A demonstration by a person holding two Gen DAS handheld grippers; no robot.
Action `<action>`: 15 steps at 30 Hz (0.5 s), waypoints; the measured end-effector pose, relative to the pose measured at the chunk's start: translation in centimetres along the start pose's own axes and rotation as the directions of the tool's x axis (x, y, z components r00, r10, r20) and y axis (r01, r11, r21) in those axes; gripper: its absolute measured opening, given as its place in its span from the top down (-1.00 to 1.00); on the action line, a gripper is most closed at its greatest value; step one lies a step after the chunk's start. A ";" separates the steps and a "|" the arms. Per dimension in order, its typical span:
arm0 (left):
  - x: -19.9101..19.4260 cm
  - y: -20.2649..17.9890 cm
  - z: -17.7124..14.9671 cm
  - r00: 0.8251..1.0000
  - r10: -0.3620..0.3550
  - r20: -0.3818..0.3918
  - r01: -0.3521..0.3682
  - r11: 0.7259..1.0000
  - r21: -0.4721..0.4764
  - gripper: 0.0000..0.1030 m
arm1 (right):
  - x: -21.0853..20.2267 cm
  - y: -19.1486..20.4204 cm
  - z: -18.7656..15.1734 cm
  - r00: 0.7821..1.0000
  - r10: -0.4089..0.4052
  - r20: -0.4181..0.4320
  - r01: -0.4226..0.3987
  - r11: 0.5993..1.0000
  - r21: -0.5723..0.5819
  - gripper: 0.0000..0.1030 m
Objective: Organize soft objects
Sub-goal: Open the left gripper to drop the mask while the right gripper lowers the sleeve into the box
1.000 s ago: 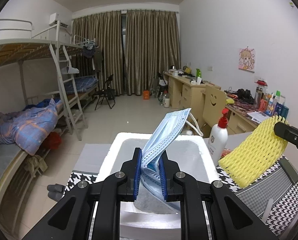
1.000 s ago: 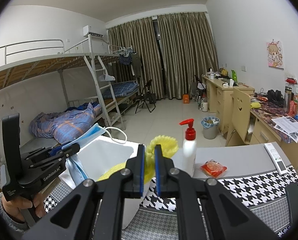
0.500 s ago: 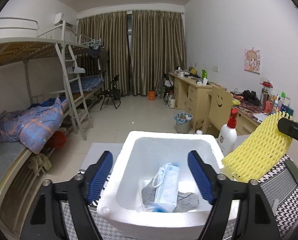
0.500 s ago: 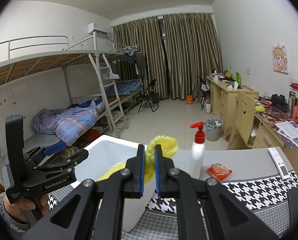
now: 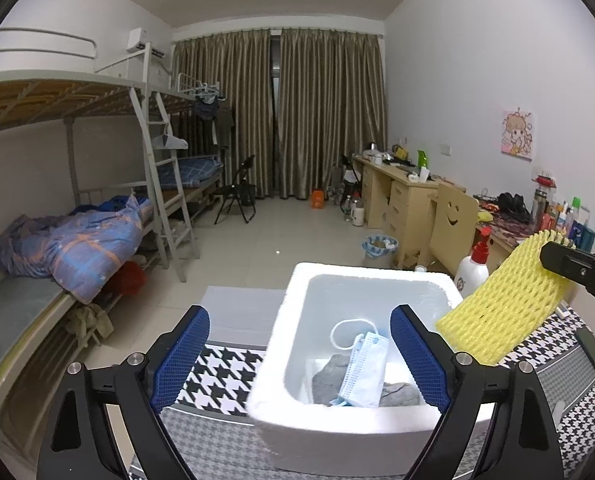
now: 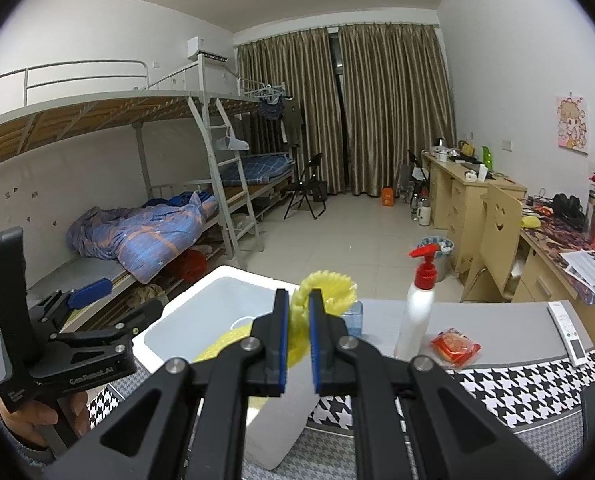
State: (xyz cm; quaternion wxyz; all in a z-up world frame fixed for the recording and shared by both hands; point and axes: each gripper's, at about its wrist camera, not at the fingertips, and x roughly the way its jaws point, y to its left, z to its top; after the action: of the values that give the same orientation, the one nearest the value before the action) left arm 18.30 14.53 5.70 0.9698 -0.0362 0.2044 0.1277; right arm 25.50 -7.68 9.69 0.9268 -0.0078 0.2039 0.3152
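Mask in box, net in grip.
Left gripper [image 5: 299, 354] spread wide, empty; face mask [image 5: 363, 370] inside foam box [image 5: 293, 308]. Right gripper [image 6: 297, 344] clamps yellow foam net [image 6: 327, 286].

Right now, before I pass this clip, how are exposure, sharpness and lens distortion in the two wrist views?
Left wrist view: strong fisheye bending with a dark vignette at the corners; the white foam box glares slightly but the pale blue face mask inside reads sharp. Right wrist view: same curvature; the yellow foam net sleeve is crisp, the white pump bottle with red top slightly soft.
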 end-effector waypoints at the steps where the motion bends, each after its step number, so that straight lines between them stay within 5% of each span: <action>1: -0.1 0.2 -0.1 1.000 0.001 0.001 -0.001 1.000 -0.003 -0.83 | 0.1 0.0 0.1 1.000 0.001 -0.001 -0.001 1.000 -0.002 0.77; 15: -1.2 2.0 -1.0 1.000 0.007 -0.001 -0.007 1.000 -0.020 -0.84 | 1.8 1.8 0.0 0.999 0.026 -0.035 -0.027 0.999 -0.029 0.77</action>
State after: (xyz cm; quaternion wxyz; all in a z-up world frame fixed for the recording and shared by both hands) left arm 16.36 16.04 5.28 0.9688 -0.0453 0.2038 0.1332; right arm 25.68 -5.17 9.20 0.9187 -0.0242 0.2155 0.3300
